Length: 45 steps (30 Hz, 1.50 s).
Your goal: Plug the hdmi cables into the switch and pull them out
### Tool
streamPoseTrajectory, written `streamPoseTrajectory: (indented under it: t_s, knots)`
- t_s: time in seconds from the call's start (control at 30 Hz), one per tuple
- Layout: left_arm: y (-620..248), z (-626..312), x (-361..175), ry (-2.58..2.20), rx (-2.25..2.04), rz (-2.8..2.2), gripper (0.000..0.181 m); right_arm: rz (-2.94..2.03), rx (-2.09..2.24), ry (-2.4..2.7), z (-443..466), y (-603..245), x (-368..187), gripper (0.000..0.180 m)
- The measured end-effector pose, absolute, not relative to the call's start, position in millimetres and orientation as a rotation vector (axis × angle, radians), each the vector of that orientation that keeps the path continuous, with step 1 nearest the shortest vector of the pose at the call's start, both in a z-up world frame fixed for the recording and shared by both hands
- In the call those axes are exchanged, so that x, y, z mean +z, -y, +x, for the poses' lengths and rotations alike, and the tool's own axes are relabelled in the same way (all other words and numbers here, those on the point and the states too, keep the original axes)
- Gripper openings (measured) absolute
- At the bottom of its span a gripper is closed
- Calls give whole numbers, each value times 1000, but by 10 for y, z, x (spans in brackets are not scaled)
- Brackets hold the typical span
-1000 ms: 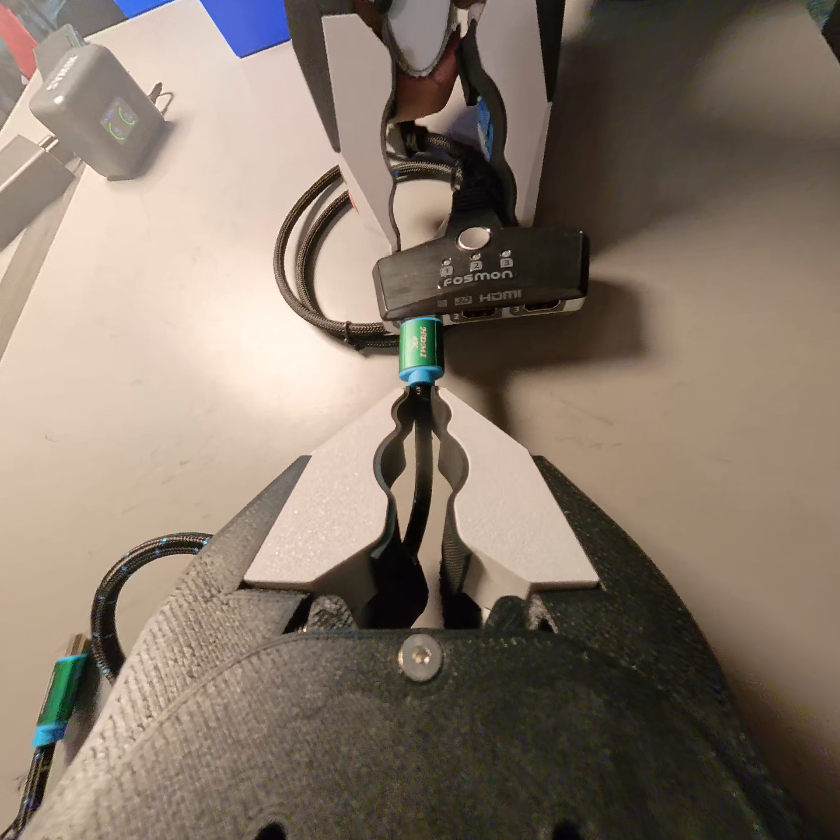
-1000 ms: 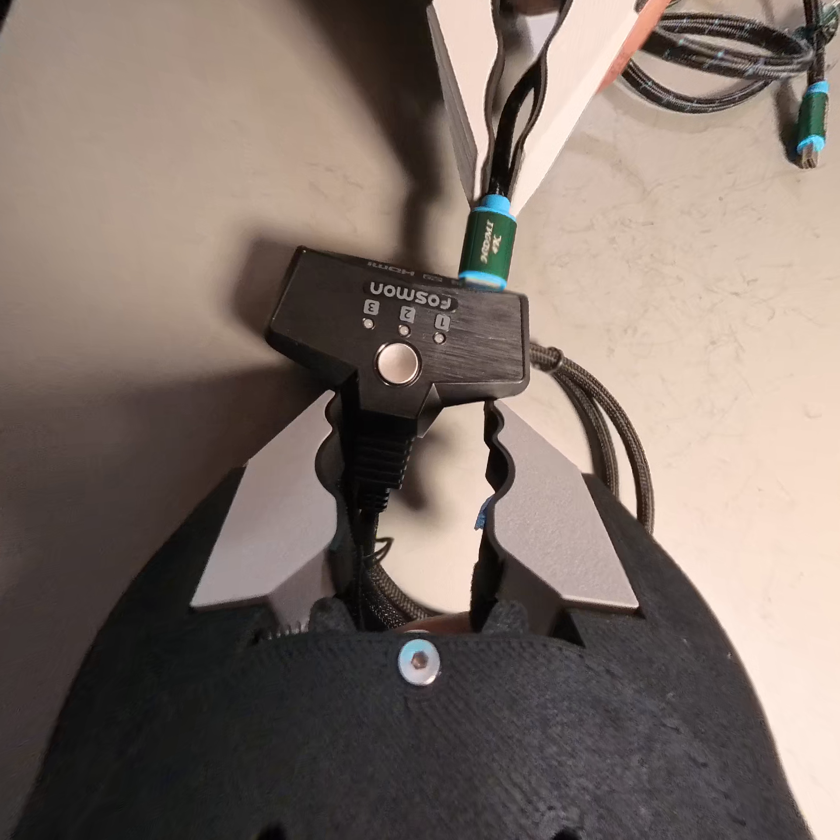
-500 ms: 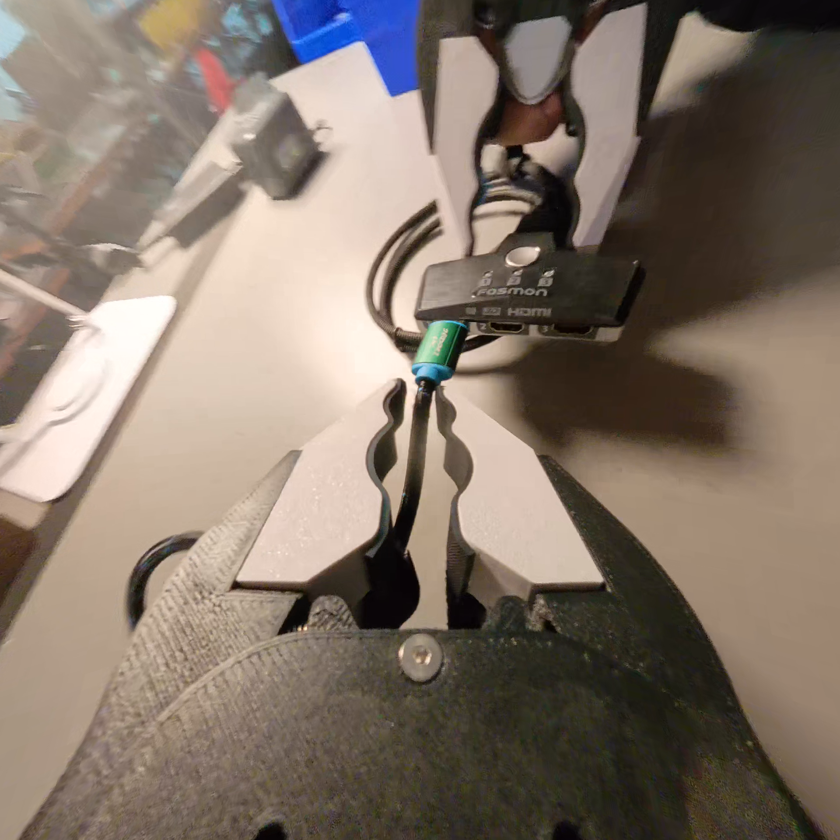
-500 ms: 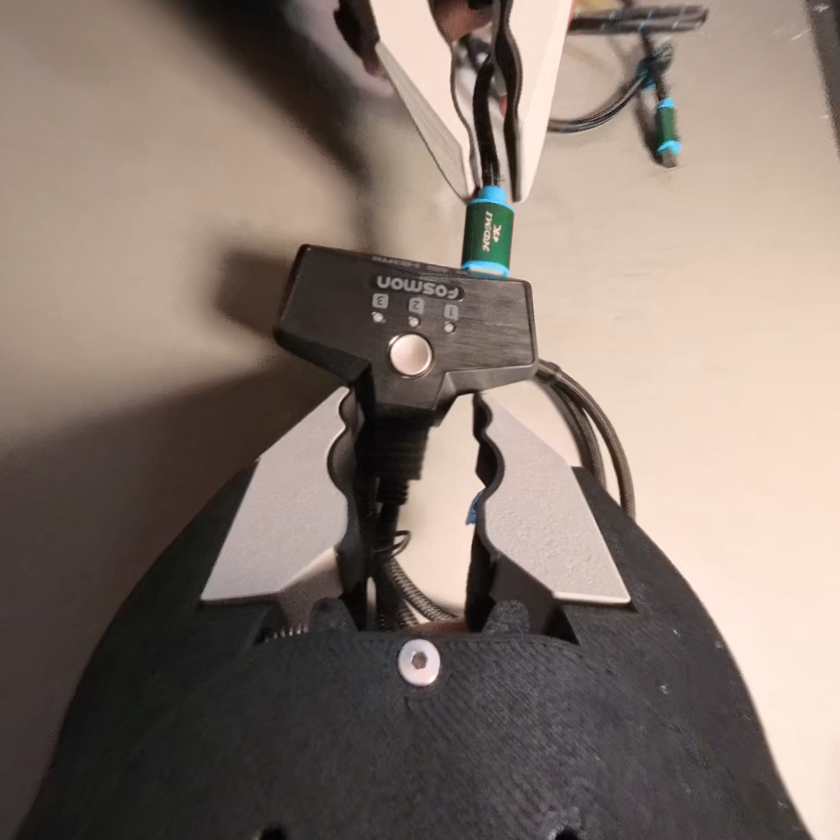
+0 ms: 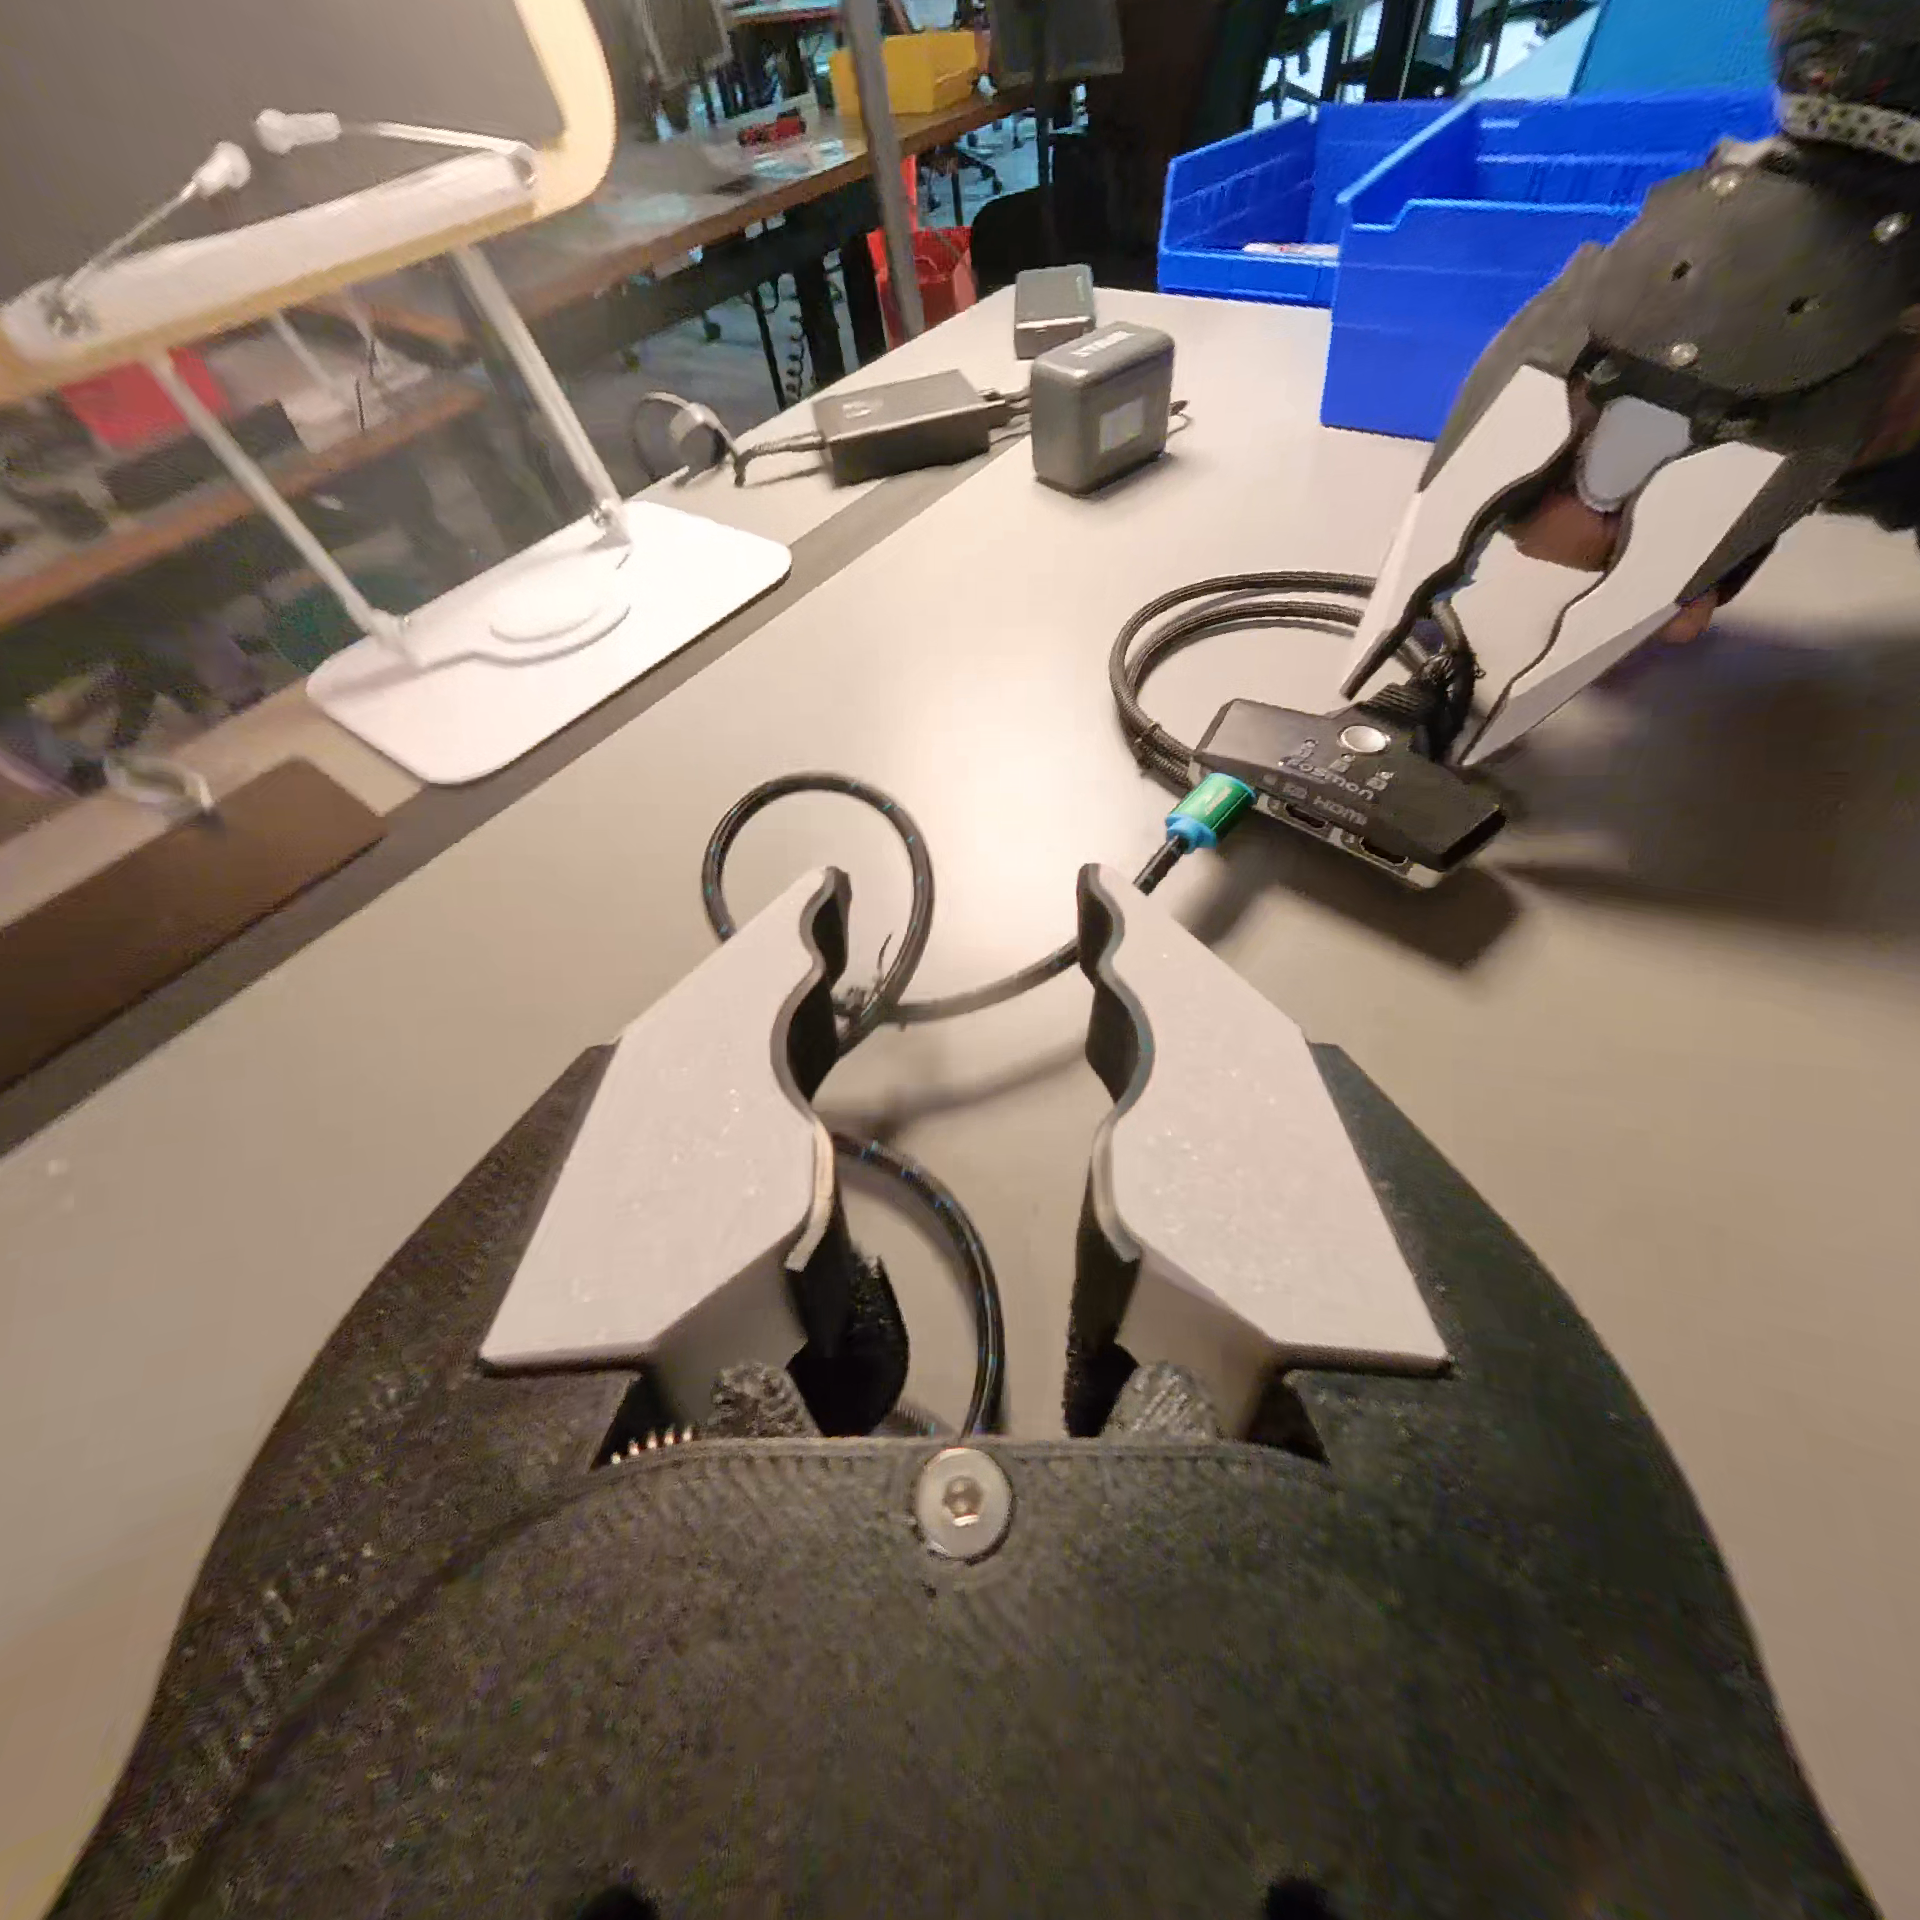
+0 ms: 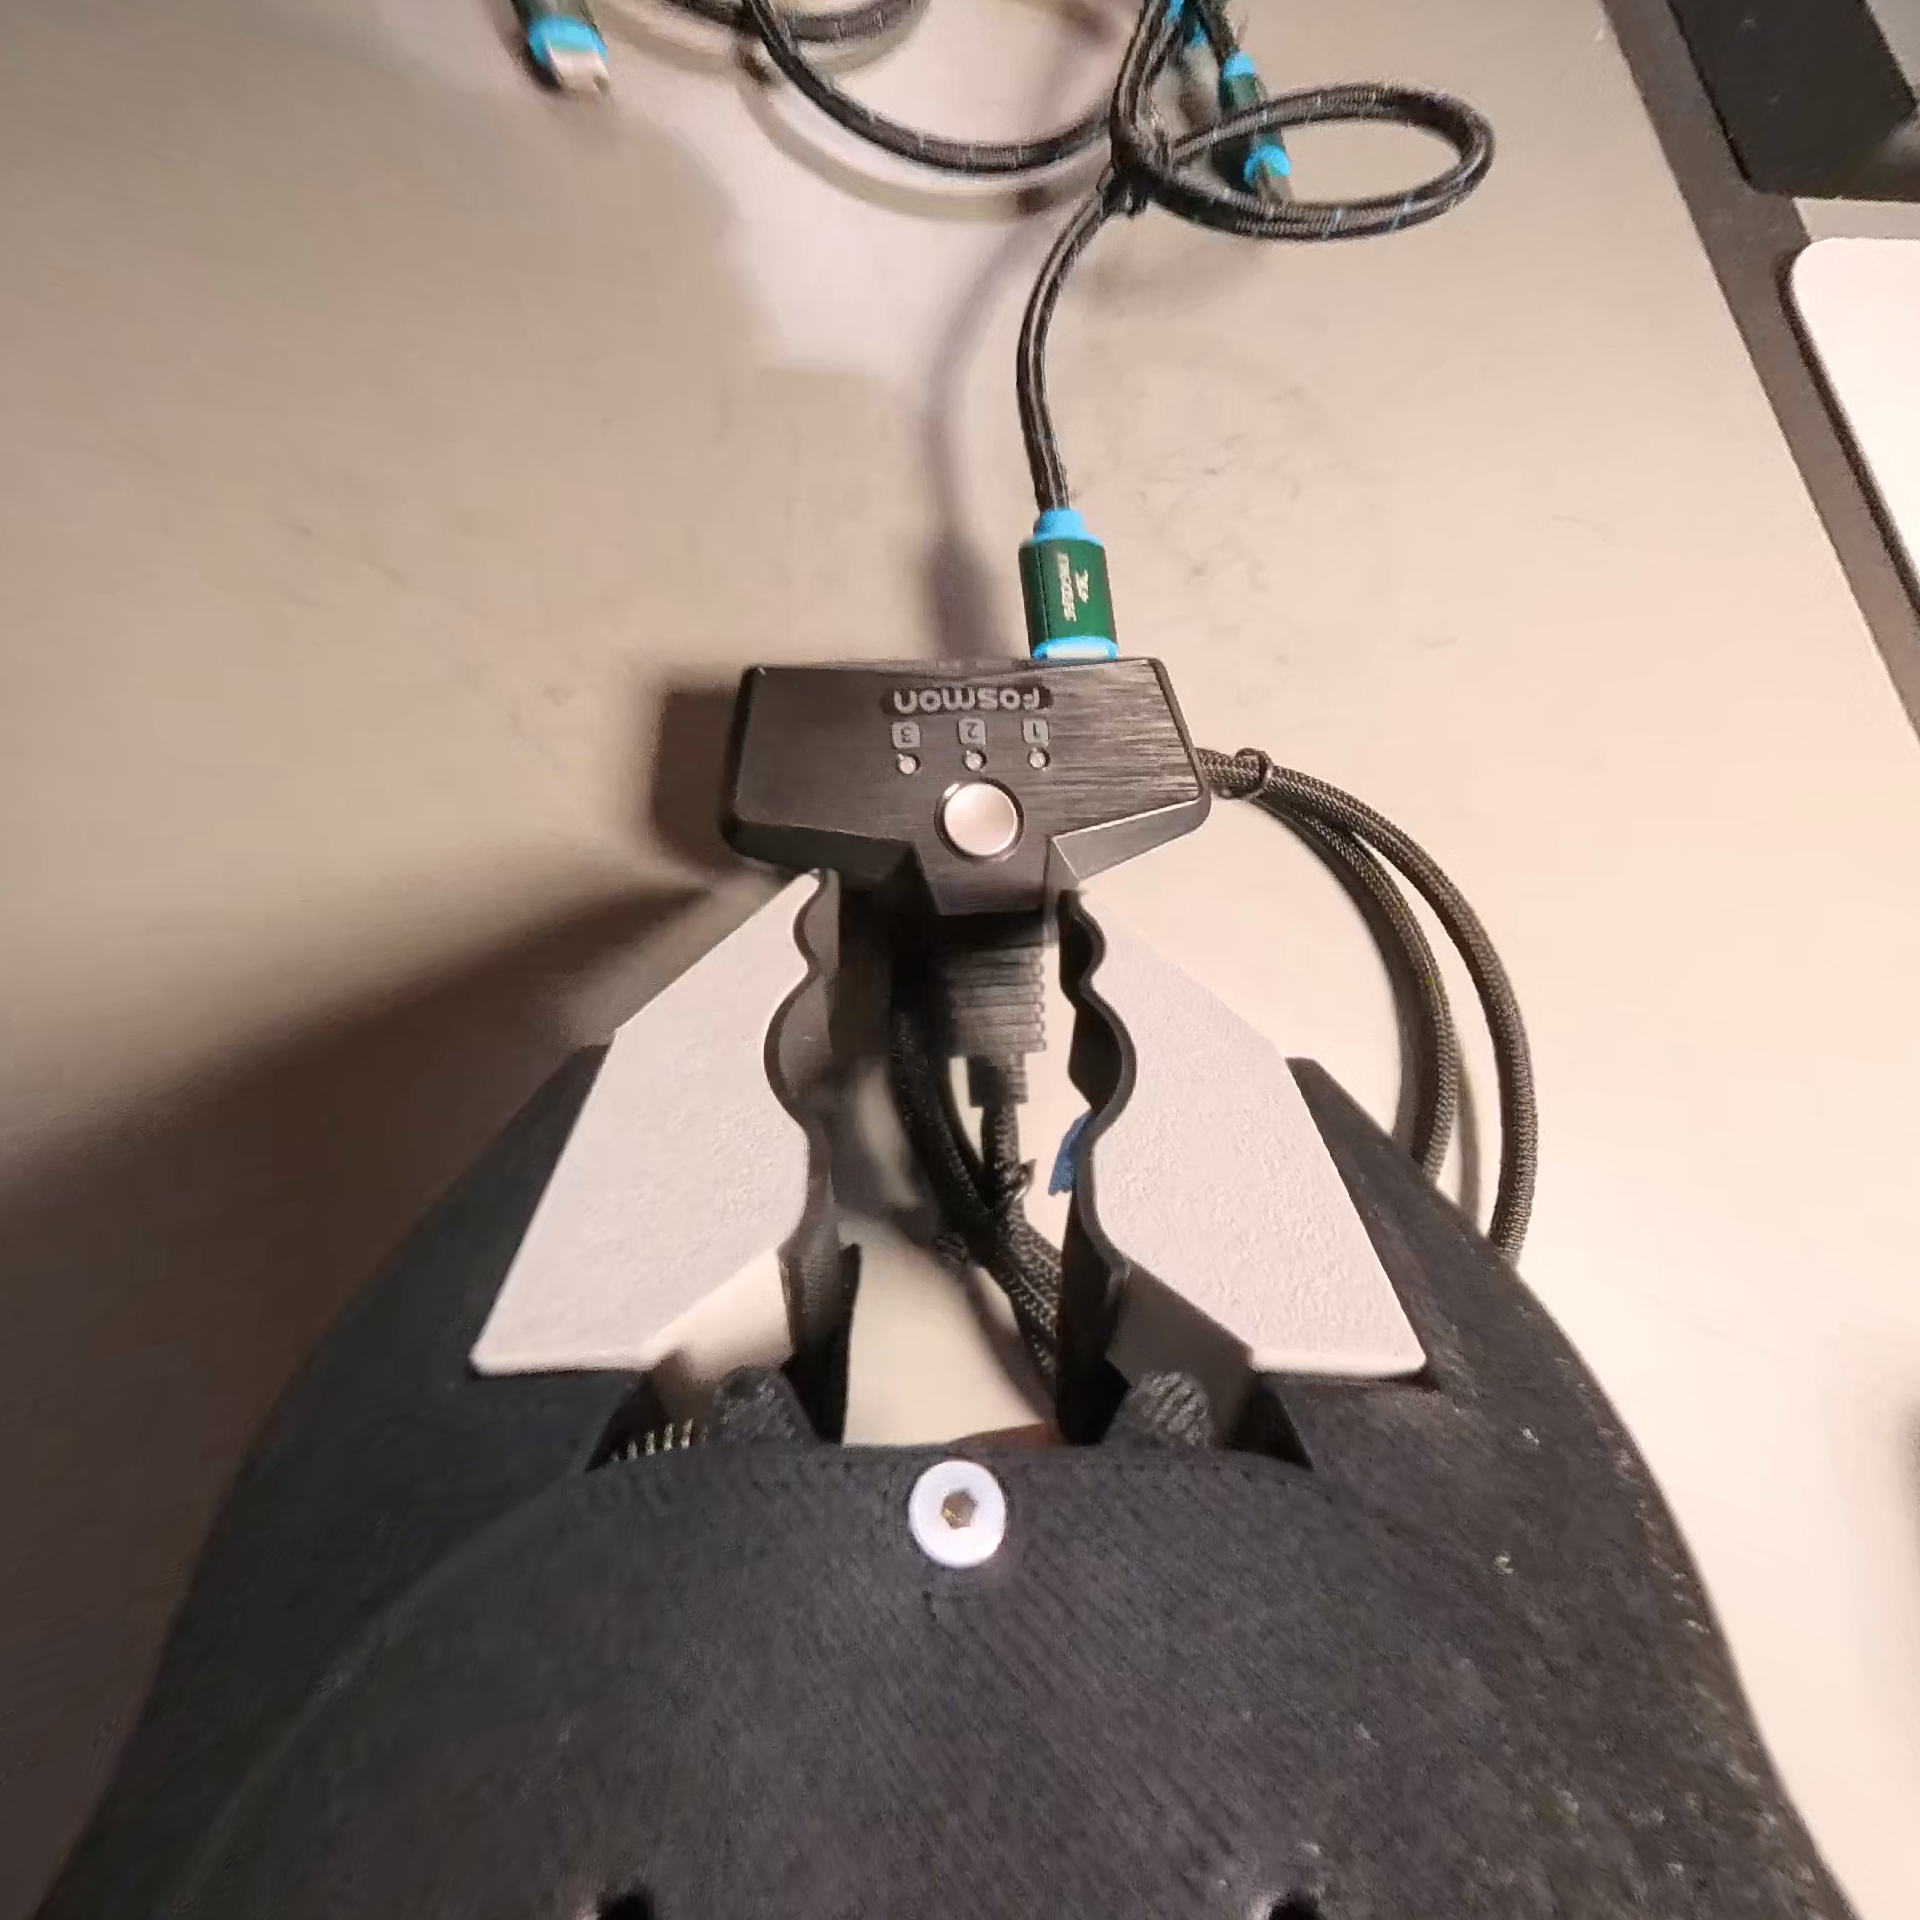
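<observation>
The black HDMI switch (image 6: 966, 743) lies on the beige table; it also shows in the left wrist view (image 5: 1351, 800). A green plug with blue ends (image 6: 1070, 592) sits in its outermost port; its two other ports stand empty. My right gripper (image 6: 945, 902) is shut on the switch's narrow tail end, and it shows from outside in the left wrist view (image 5: 1423, 717). My left gripper (image 5: 961, 894) is open and empty, back from the plug (image 5: 1210, 810). The plug's black cable (image 5: 977, 1299) runs loose between its fingers.
Loose cables with more green-blue plugs (image 6: 1257, 135) lie beyond the switch. The switch's own braided cable (image 6: 1455, 987) loops at its side. A white lamp base (image 5: 551, 644), grey power bricks (image 5: 1101, 416) and blue bins (image 5: 1507, 208) stand at the far side. My hands' fingertips stand some 20 cm from each other.
My left gripper has let go of the cable, opened, drawn back and swung left. The plug stays in the switch. My right gripper has closed in on the switch's tail.
</observation>
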<state>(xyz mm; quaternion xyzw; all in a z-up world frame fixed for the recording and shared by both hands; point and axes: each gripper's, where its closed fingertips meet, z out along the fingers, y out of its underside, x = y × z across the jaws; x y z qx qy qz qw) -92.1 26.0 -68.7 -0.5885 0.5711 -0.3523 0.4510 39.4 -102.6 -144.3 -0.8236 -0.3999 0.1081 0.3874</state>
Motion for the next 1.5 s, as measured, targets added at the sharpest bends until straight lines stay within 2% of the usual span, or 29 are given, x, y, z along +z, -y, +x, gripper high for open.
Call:
streamPoseTrajectory:
  t_s: [0.03, 0.17, 0.4, 0.5, 0.57, 0.63, 0.77, 0.83, 0.97, 1.1, 1.17, 1.2, 1.33, 1.5]
  knots:
    - [-299, -1000, -667, -1385, -903, -1480, 47, -2088, 299, 999, 388, 1032, -1391, 44]
    - [-174, -1055, -428, -1200, -1210, -1461, 46, -1956, 447, 753, 273, 864, -970, 54]
    - [329, -672, 349, -550, -2125, -1156, 47, -1174, 1009, 123, 16, 679, 451, 81]
    - [701, -375, 433, -527, -2333, -1087, 51, -999, 1083, -51, 77, 606, 693, 93]
    - [989, -142, 358, -648, -2288, -1096, 57, -936, 1084, -100, 93, 592, 788, 104]
    - [1063, -52, 335, -647, -2194, -1088, 64, -871, 1088, -107, 121, 643, 888, 103]
    - [1123, 33, 309, -676, -2106, -1106, 57, -902, 1109, -60, 15, 672, 968, 100]
    - [1126, 87, 308, -640, -2111, -1126, 56, -1003, 979, -2, -99, 633, 965, 101]
    - [1181, 71, 449, -479, -2267, -1043, 50, -1025, 904, -5, -33, 729, 1113, 89]
    - [1323, 135, 338, -578, -2193, -1066, 45, -1039, 908, 42, 103, 799, 1001, 78]
    - [1323, 195, 170, -680, -2056, -1170, 41, -1069, 868, 61, 185, 787, 807, 76]
    - [1344, 215, 53, -772, -1955, -1234, 42, -1106, 801, 65, 256, 768, 682, 69]
    - [1304, -108, -217, -1052, -1563, -1309, 51, -1304, 622, 102, 505, 725, 203, 59]
    - [341, -1198, -599, -1087, -912, -1568, 55, -1462, 565, 167, 642, 789, -217, 51]
